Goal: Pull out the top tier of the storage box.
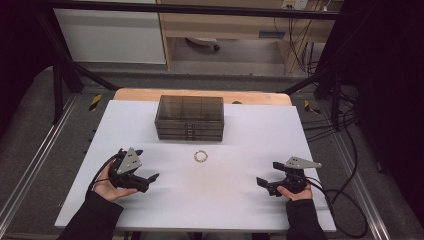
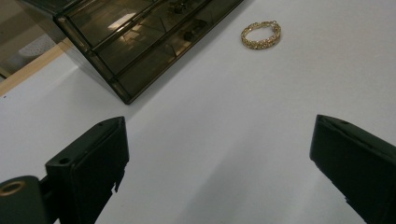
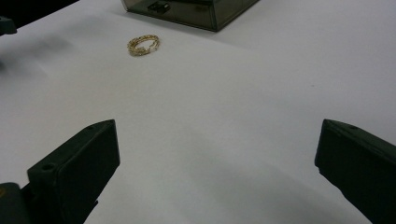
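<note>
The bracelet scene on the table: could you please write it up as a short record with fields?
surface: white table
bracelet: gold chain loop, lying flat in front of the box, apart from it
box: smoky see-through drawer box, drawers shut, at the far middle
left gripper: jaws wide open, empty, held to the left of the bracelet
right gripper: jaws wide open, empty, held to the right of the bracelet
contact: nothing touches the bracelet

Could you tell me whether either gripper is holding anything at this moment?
Nothing is held: the left gripper and right gripper are both open, and the gold bracelet lies untouched between them.
</note>
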Demonstrator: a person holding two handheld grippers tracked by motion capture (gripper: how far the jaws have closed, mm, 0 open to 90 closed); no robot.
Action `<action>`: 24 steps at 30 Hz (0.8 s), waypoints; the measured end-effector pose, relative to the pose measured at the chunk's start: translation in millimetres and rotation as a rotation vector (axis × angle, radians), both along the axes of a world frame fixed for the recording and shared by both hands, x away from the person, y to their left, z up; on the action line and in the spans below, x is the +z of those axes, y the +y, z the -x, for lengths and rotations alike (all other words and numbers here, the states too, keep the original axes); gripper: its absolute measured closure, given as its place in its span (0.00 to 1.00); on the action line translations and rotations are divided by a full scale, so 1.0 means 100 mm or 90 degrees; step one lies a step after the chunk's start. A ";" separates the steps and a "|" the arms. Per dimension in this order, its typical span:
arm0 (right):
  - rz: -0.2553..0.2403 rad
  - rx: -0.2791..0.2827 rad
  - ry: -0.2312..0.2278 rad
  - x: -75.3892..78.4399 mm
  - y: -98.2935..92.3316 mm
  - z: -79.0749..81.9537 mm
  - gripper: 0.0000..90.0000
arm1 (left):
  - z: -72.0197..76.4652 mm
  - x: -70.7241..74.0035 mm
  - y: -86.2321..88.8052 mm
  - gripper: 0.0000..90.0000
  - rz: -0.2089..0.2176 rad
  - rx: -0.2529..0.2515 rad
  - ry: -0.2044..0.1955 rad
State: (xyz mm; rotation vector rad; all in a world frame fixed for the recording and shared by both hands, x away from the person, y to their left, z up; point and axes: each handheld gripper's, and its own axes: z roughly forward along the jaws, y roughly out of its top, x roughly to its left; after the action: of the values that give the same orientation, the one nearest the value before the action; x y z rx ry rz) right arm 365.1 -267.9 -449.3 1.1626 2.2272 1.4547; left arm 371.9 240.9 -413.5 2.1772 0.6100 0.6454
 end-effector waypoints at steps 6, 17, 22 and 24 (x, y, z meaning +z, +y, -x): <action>0.005 0.002 -0.001 -0.01 0.00 0.00 0.01 | -0.02 0.01 -0.07 0.05 -0.029 -0.006 -0.025; 0.006 0.002 -0.001 -0.01 0.00 0.00 0.01 | -0.08 0.02 -0.23 0.05 -0.087 -0.019 -0.066; 0.006 0.002 -0.001 -0.01 0.00 0.00 0.01 | -0.10 0.02 -0.31 0.05 -0.115 -0.024 -0.084; 0.006 0.002 -0.001 -0.01 0.00 0.00 0.01 | -0.11 0.02 -0.34 0.05 -0.124 -0.027 -0.090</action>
State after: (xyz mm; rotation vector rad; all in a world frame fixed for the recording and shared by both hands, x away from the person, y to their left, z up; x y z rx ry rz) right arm 365.5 -267.9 -449.9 1.1554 2.2340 1.4441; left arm 382.7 206.8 -411.7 2.2922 0.4417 0.8588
